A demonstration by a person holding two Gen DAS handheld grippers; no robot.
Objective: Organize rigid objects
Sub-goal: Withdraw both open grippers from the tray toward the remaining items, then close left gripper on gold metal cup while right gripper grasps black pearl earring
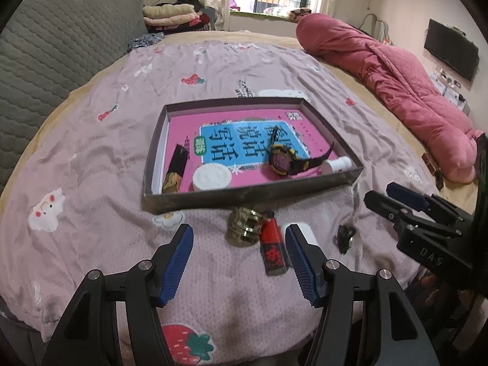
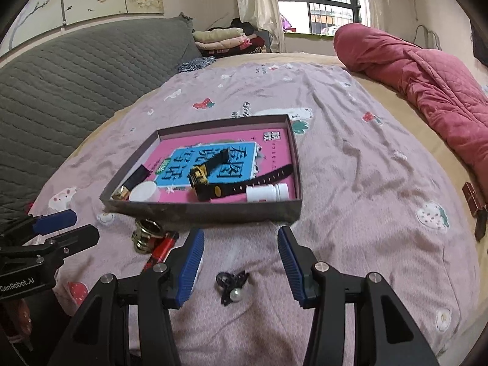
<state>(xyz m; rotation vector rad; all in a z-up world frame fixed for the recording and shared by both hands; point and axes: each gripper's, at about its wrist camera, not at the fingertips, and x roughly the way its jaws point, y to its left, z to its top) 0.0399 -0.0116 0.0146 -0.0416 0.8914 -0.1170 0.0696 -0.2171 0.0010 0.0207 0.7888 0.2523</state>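
A shallow dark box (image 1: 244,196) (image 2: 195,210) lies on the bed with a pink book as its floor. In it are a black-and-yellow watch (image 1: 282,161) (image 2: 202,181), a white pill bottle (image 1: 337,163) (image 2: 267,192), a round white lid (image 1: 212,177) (image 2: 145,192) and a black-and-gold tube (image 1: 175,169) (image 2: 131,183). In front of the box lie a gold-rimmed glass piece (image 1: 245,225) (image 2: 146,235), a red lighter (image 1: 273,251) (image 2: 161,248), a white object (image 1: 305,231) and a black hair clip with a pearl (image 1: 344,236) (image 2: 231,286). My left gripper (image 1: 241,263) is open above the lighter. My right gripper (image 2: 241,265) is open over the hair clip.
A pink strawberry-print sheet (image 1: 213,76) covers the bed. A grey quilted headboard (image 1: 45,61) runs along the left. A rolled red quilt (image 1: 396,85) lies on the right. Small brown boxes (image 2: 474,201) sit at the bed's right edge. Folded clothes (image 1: 170,15) are stacked at the back.
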